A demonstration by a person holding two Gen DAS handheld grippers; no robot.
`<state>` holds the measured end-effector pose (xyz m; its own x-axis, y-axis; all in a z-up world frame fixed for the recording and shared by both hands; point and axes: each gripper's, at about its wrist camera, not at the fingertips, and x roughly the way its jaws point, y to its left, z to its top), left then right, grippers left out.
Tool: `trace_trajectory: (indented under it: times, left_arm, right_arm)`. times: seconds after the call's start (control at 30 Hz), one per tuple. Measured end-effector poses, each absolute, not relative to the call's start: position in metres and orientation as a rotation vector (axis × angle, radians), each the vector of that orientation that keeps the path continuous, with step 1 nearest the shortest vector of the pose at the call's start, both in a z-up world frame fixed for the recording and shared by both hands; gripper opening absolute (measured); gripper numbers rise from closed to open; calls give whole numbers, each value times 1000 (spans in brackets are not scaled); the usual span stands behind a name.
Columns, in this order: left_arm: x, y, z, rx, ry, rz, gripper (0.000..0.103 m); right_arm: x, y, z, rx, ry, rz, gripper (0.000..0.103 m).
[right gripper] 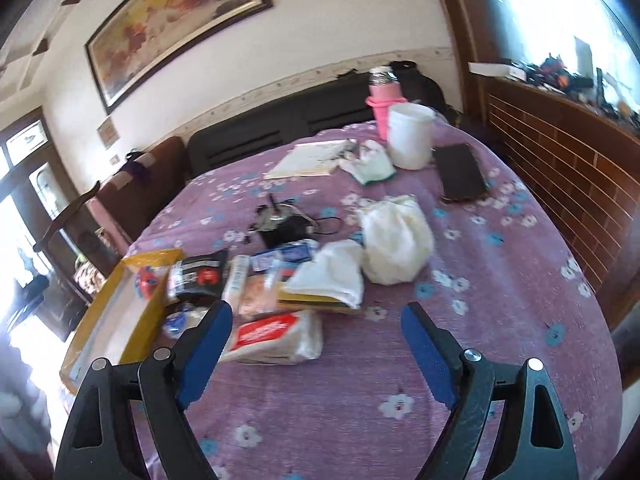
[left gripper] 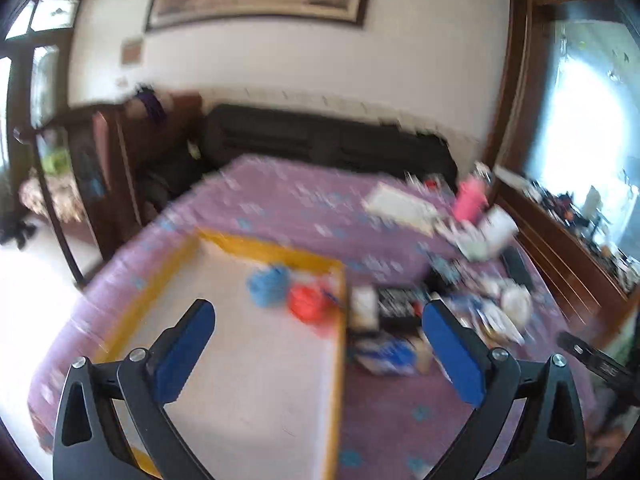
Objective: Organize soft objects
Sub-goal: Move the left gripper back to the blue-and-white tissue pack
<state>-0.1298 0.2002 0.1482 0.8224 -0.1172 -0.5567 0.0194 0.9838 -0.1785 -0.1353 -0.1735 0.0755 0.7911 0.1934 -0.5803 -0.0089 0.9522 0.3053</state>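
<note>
Purple floral bedding (right gripper: pixel 500 300) carries our clutter: blue (left gripper: pixel 269 283) and red soft balls (left gripper: pixel 306 302) already sit in the yellow-rimmed tray (left gripper: pixel 276 248), while both the left hand-held gripper (left gripper: pixel 318 344) and the right hand-held gripper (right gripper: pixel 316 344) hover spread and empty, ready for the white cloth bundle (right gripper: pixel 396 240).

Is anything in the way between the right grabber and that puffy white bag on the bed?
Nothing visible blocks it. The right gripper is open and empty, and only bare purple bedspread lies between it and the white bag. The folded white cloth and the tissue pack sit off to the left.
</note>
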Motion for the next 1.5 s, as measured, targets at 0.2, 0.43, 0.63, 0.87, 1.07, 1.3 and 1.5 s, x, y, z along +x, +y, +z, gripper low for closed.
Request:
trace_trajectory:
  times: [0.2,0.43,0.63,0.87,1.07,1.3,1.5]
  left_arm:
    - [-123,167,123,-145,692,-153,103]
    - [-113,166,94,-218,775,-146,103]
    - [-109,151,86,-182,797,-151,103]
    - [-81,115,65,-108,862,-177,103]
    - [-36,95,38,-46,936,-97,103]
    - [-26,77,23,8,967,-117,83]
    - [-56,84,42,-37,906,-214,52]
  right_arm:
    - [-126,-206,50,354,689,55,89]
    - [-106,-244,32,419,681,-24,89]
    - [-100,-254,20,429,657,-50,89]
    - [-100,-254,18,423,649,-53,89]
    - [-102,-240,23,348,634,-54,90]
    - [-100,-241,20,359,646,-53,92]
    - [-97,-243,16,377,671,-46,93]
